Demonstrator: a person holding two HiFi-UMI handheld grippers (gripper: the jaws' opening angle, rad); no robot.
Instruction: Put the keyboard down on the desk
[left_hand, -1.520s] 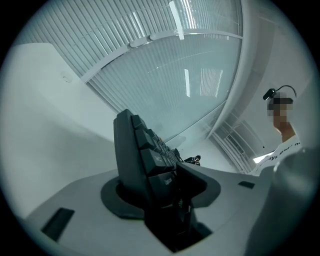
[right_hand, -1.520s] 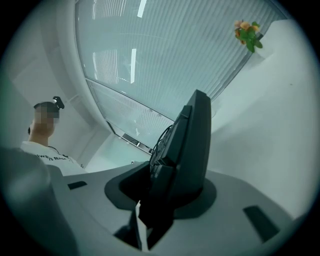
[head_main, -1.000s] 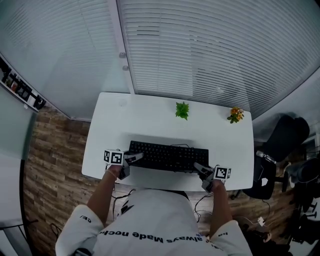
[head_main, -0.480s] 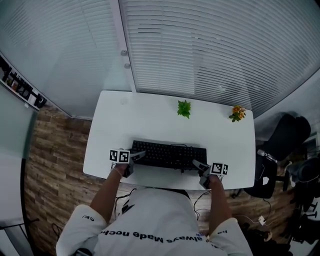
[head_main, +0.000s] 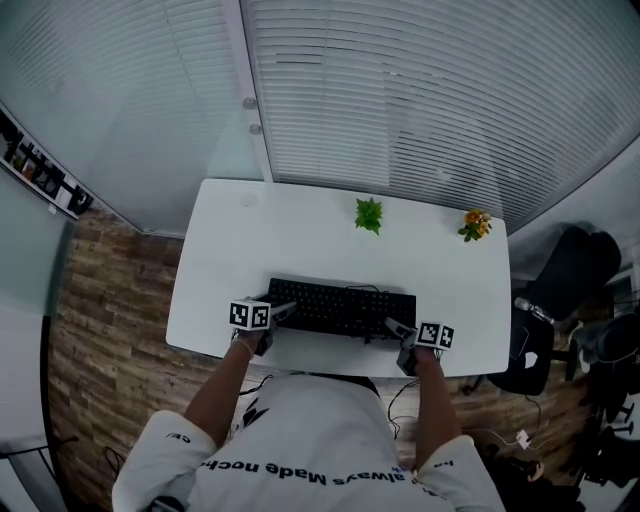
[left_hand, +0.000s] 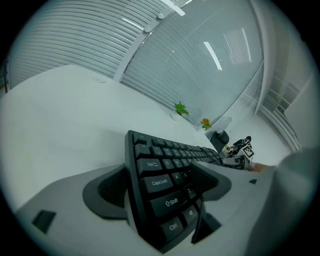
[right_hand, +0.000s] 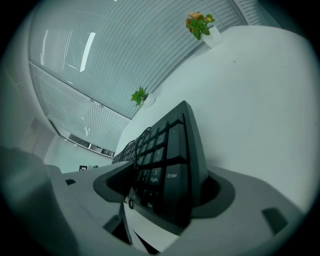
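Tabletop (head_main: 230, 250): white, under both tools. In the head view the black keyboard (head_main: 345, 308) lies on it.

The keyboard spans from the left tool (head_main: 283, 312) to the right tool (head_main: 392, 328), 1 end inside each. Both tool tips point inward along its length.

Left tool: the jaws have just been opening and now stand wide. The keyboard's Tab/Caps Lock/Shift end sits between them, 1 jaw on the key side and 1 on the other side. The pads aren't clamping.

Right tool: the jaws have also just been opening and stand clearly apart. The numpad/Enter end sits between them, with a visible gap at the pad, so there's no grip.

Thin dark cable (right_hand: 136, 147): looped over the keys just past the right tool's tip.

2 small potted plants stand well beyond the tool tips at the tabletop's far edge. The green one (head_main: 369, 215) is roughly midway between the tools. The orange-flowered one (head_main: 472, 225) is out past the right tool.
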